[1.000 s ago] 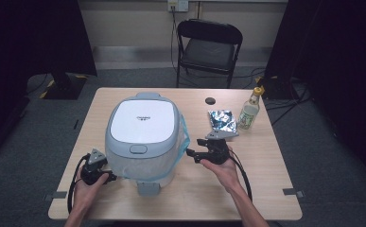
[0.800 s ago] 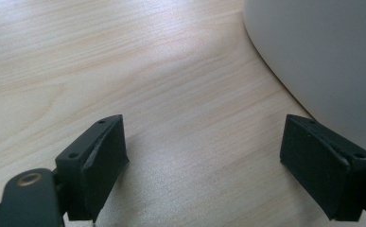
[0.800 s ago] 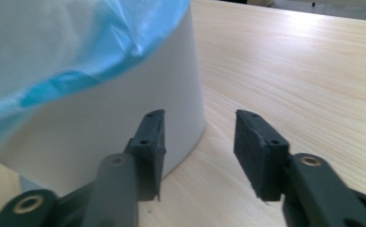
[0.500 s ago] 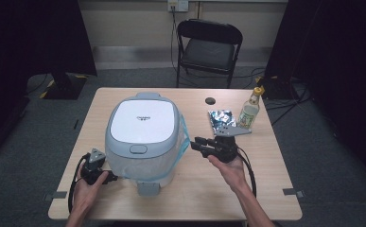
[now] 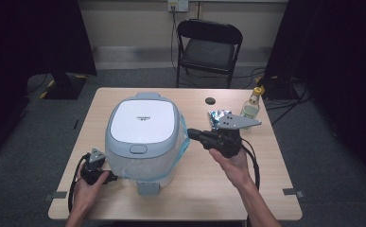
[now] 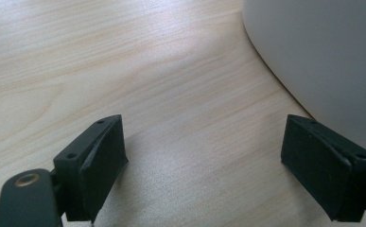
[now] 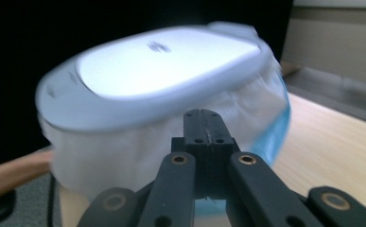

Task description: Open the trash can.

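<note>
both jaws of the right gripper (image 5: pixel 193 134) have just been closing and now meet with nothing between them, beside the rice cooker (image 5: pixel 143 135) mid-table; the left gripper (image 6: pixel 204 156) stands spread wide over bare table (image 5: pixel 265 179) by the cooker's base.

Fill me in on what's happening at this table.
A person works on a big white rice cooker on a wooden table, a gripper in each hand. The left gripper rests open on the table by the cooker's base, gripping nothing. The right gripper is held in the air at the cooker's other side, jaws just closed together with nothing between them. The cooker's lid is down.
</note>
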`<state>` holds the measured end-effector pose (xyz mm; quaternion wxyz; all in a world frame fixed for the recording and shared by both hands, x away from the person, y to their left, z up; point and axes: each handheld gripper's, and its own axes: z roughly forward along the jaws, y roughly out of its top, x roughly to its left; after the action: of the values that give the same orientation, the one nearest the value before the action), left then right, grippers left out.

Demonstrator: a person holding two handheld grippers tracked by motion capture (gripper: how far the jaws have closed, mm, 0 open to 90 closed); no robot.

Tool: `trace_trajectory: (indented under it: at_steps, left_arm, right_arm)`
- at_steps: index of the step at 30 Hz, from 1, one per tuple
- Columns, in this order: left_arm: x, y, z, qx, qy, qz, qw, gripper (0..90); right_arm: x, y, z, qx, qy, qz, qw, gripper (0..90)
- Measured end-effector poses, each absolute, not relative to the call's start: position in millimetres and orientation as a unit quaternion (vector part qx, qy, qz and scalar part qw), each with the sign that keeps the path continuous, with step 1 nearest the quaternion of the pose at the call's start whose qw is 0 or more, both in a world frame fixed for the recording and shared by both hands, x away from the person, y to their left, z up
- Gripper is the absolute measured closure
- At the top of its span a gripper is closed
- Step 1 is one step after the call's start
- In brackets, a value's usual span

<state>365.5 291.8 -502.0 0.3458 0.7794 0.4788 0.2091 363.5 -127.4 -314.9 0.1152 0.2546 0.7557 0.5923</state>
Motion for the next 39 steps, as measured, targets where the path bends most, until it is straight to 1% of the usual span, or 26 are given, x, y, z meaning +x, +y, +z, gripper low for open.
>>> trace_trajectory:
  at_steps: [5, 9, 14, 24, 31, 39]
  left_arm:
    - [366, 292, -502, 0.779, 0.479, 0.209, 0.346, 14.0]
    - [366, 292, -502, 0.779, 0.479, 0.209, 0.346, 14.0]
    - [366, 292, -502, 0.779, 0.479, 0.209, 0.346, 14.0]
    - [366, 292, -502, 0.779, 0.479, 0.209, 0.346, 14.0]
    - [366, 292, -502, 0.779, 0.479, 0.209, 0.346, 14.1]
    - [366, 292, -502, 0.779, 0.479, 0.209, 0.346, 14.1]
  right_arm:
    - [359, -115, -296, 0.231, 0.752, 0.608, 0.106, 88.2]
    - [354, -104, -284, 0.212, 0.747, 0.62, 0.11, 89.8]
    - [349, -81, -275, 0.181, 0.758, 0.62, 0.094, 90.0]
    - [339, -35, -279, 0.133, 0.794, 0.59, 0.063, 90.0]
    - [337, -26, -284, 0.128, 0.799, 0.584, 0.055, 90.0]
    - [334, -20, -289, 0.141, 0.806, 0.572, 0.063, 90.0]
